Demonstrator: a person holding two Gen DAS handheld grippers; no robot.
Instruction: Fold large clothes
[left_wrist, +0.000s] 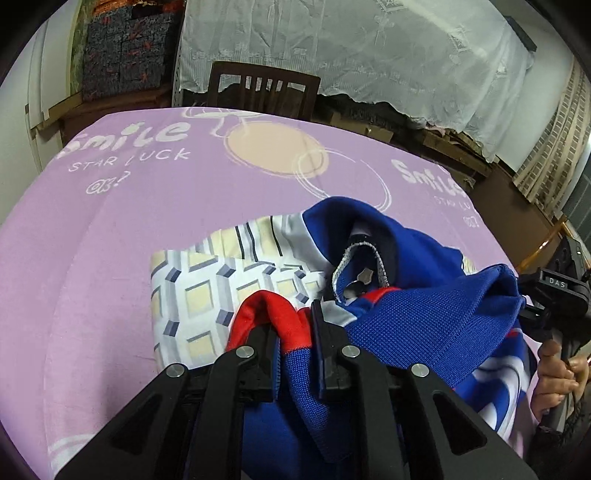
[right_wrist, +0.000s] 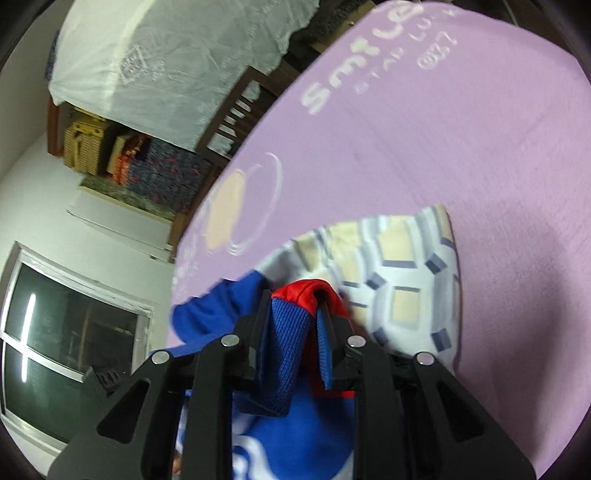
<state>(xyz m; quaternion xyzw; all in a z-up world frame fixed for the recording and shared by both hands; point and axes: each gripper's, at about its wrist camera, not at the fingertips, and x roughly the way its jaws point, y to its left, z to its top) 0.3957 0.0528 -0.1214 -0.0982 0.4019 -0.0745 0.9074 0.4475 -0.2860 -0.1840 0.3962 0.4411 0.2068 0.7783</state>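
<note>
A worktop covered by a lilac cloth (left_wrist: 155, 221) printed with white "Smile" lettering and a peach circle carries a folded cream-and-grey geometric-patterned fabric (left_wrist: 207, 295), over whose near edge a blue-and-red knit garment (left_wrist: 424, 314) drapes.

1 blue-and-red jacket (left_wrist: 424, 317), 1 folded patterned cloth (left_wrist: 207, 295), 1 purple sheet (left_wrist: 147, 199), 1 wooden chair (left_wrist: 264, 86).

Both tongs tilt downward with their jaws nearly closed, each pinching a fold of cloth between its pads: the left tongs (left_wrist: 293, 325) and the right tongs (right_wrist: 295, 314). Right of the left tongs, a bare hand (left_wrist: 557, 373) grips the other tool's handle.
</note>
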